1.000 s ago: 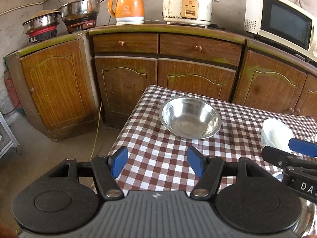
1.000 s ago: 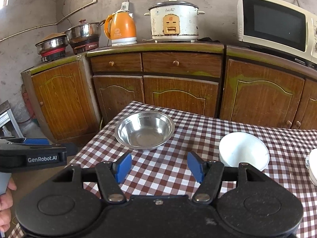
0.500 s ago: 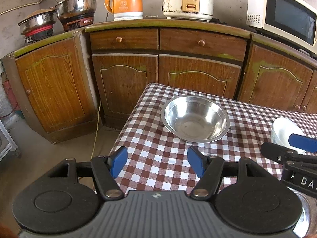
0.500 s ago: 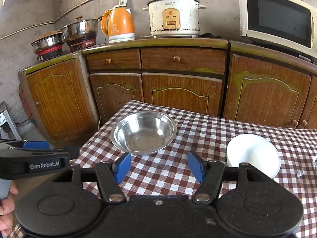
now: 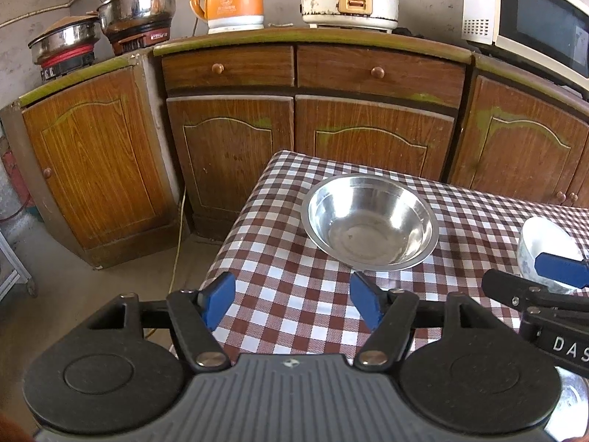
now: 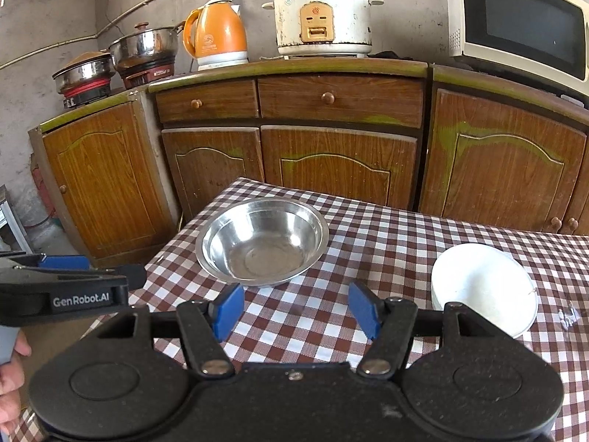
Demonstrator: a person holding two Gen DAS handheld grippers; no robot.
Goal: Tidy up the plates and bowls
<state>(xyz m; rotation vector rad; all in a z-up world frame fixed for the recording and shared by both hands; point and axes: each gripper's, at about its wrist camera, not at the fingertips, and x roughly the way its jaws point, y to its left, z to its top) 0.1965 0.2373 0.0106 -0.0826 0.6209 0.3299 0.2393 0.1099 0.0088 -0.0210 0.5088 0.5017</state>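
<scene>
Steel bowl (image 5: pixel 370 223) upright near desk (image 5: pixel 294 294) corner, white bowl (image 6: pixel 484 287) well apart to its right. Left gripper (image 5: pixel 292 300) and right gripper (image 6: pixel 296 309) fingers wide, empty, above checked cloth.

Light: soft, even daylight; the room is bright enough.
Glare: pale highlights on the round shiny steel bowl (image 5: pixel 370 223) near the far left corner of the checked tablecloth (image 5: pixel 294 294), and on the domed orange plastic kettle (image 6: pixel 217 37).
Shadows: faint, short, under the bowl's rim.
Distortion: strong fisheye; the brown wooden cabinet front (image 6: pixel 331 154) bows, corners go black.
Sharpness: mostly crisp; slight softness toward the edges.
</scene>
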